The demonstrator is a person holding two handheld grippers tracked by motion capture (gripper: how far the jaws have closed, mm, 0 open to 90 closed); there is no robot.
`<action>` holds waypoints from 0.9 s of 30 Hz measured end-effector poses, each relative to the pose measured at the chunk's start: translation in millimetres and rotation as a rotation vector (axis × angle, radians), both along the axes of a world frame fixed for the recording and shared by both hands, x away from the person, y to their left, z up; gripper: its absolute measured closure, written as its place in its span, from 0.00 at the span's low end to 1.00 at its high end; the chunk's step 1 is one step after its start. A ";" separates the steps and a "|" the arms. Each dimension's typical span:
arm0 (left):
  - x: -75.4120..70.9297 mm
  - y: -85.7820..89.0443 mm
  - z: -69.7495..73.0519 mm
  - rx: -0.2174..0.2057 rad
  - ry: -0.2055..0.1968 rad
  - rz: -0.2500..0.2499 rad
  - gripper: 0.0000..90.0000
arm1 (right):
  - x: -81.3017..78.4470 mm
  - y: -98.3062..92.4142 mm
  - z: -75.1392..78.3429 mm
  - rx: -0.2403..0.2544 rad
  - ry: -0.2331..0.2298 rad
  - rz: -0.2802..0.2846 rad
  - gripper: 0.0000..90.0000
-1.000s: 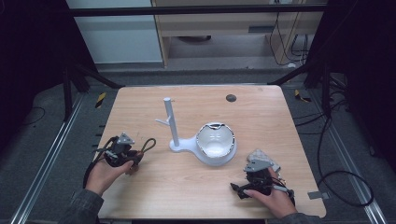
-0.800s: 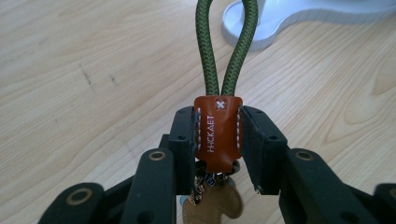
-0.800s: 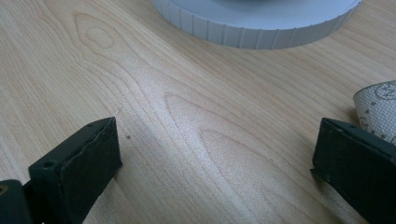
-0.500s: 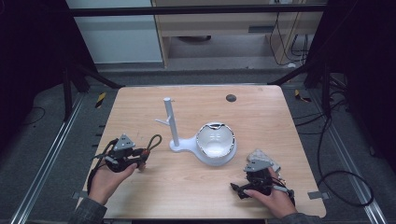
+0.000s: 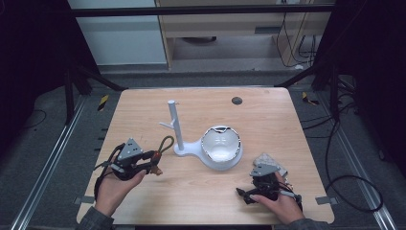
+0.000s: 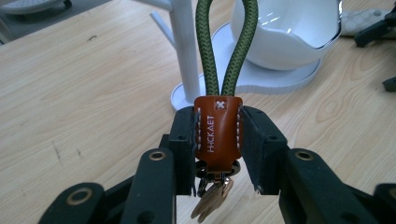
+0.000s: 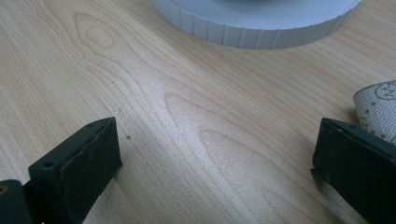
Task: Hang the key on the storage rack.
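the left tongs carried the key strap nearer the stand.

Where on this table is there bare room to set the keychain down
The far left corner of the table is bare, as is the far right past the dark round spot. The near middle strip between both grippers is free too. It is crowded around the white stand and its bowl.

Keychain: olive-green braided cord loop, orange-brown leather tab with white stitching. White stand and white bowl. Light woodgrain table, black jaws.
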State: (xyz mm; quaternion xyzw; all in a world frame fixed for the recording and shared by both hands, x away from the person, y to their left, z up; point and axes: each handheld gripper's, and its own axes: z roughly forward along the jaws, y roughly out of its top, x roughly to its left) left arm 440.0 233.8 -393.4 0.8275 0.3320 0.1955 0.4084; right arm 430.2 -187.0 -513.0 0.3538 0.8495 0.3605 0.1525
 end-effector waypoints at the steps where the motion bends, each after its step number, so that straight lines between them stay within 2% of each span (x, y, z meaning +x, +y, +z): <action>1: -0.8 -1.4 1.2 -0.002 -0.005 -0.001 0.73 | 0.0 0.0 0.0 0.000 0.000 0.000 0.01; 11: -2.9 -10.8 14.0 -0.024 -0.041 -0.015 0.73 | 0.0 0.0 0.0 0.000 0.000 0.000 0.01; 27: -5.4 -11.9 26.6 -0.052 -0.077 -0.008 0.73 | 0.0 0.0 0.0 0.000 0.000 0.000 0.01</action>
